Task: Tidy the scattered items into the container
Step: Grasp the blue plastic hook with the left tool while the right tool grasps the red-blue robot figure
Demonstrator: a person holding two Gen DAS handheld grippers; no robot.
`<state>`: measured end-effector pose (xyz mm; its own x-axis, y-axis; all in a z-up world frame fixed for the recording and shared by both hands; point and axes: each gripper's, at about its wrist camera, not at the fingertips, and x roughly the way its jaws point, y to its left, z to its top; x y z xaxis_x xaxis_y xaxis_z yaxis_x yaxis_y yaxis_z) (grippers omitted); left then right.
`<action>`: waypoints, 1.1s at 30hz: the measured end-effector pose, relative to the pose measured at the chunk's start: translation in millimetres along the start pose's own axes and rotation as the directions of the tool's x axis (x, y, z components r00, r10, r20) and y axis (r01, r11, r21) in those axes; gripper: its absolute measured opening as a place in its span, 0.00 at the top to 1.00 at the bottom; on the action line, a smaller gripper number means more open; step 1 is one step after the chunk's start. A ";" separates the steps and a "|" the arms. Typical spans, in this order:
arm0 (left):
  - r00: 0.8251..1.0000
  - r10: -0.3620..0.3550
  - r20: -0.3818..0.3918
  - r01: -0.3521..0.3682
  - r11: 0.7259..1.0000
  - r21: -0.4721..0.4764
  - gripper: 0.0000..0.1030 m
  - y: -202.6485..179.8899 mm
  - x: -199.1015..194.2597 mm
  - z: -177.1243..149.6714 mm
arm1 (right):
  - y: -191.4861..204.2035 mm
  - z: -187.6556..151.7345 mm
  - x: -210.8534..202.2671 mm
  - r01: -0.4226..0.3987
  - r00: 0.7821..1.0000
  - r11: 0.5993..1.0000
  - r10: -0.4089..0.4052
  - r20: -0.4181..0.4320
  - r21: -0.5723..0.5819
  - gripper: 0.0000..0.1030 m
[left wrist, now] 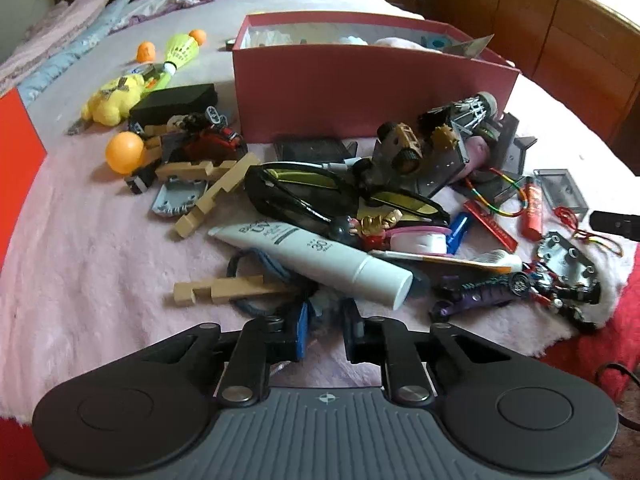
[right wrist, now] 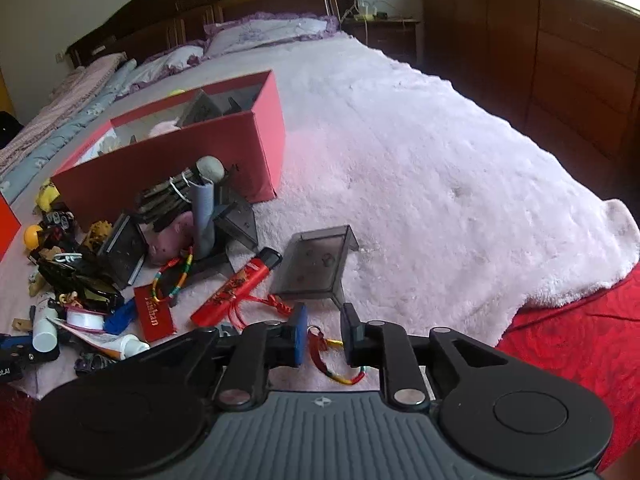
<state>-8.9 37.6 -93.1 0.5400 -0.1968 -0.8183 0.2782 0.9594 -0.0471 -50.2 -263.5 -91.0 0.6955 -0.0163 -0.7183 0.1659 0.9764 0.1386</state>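
The left tongs [left wrist: 323, 330] hang low over the pink blanket [left wrist: 100, 248] with their jaws drawn in to a narrow gap; a small grey-blue thing sits between the pads [left wrist: 303, 330], too blurred to name, and whether they press on it cannot be told. Just beyond, at 12 o'clock, lies a white tube [left wrist: 316, 258] on a blue band [left wrist: 256, 268], with a wooden block [left wrist: 228, 290] at 10 o'clock. Past the tube are dark glasses [left wrist: 320, 196], then a toy car [left wrist: 404, 148]. The red box [left wrist: 360, 96] stands further on at 12 o'clock, some things already in it. An orange ball [left wrist: 125, 152] and a yellow plush [left wrist: 114, 98] lie at 10 o'clock. The right tongs [right wrist: 324, 334] are a little open over a red tassel and striped cord [right wrist: 344, 378], which run between the pads [right wrist: 299, 334] without clearly being pinched. Just ahead at 12 o'clock lies a smoky tray [right wrist: 316, 268], a red lighter [right wrist: 240, 288] at 11 o'clock, a red card [right wrist: 154, 314] at 10 o'clock. The box [right wrist: 180, 164] stands far off at 11 o'clock on the bed.
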 end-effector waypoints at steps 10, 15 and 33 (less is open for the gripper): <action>0.998 -0.051 -0.023 0.051 0.999 0.011 0.82 -2.9 -18.0 -11.0 | 11.9 2.8 -17.7 -0.113 0.993 0.988 0.108 -0.049 -0.107 0.71; 0.998 -0.055 -0.027 0.056 0.998 0.026 0.78 -6.2 -16.4 -13.1 | 29.7 -3.0 -25.5 -0.237 0.968 0.946 0.211 -0.136 -0.220 0.70; 0.995 -0.096 -0.024 0.098 0.988 0.120 0.80 -29.9 -7.6 -15.1 | 77.5 -29.4 -15.4 -0.349 0.925 0.852 0.248 -0.288 -0.390 0.69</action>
<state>-33.3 13.4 -94.2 0.4917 -0.2829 -0.8235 0.4230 0.9043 -0.0581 -68.6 -181.2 -89.2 0.4834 0.2888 -0.8264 -0.3745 0.9215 0.1030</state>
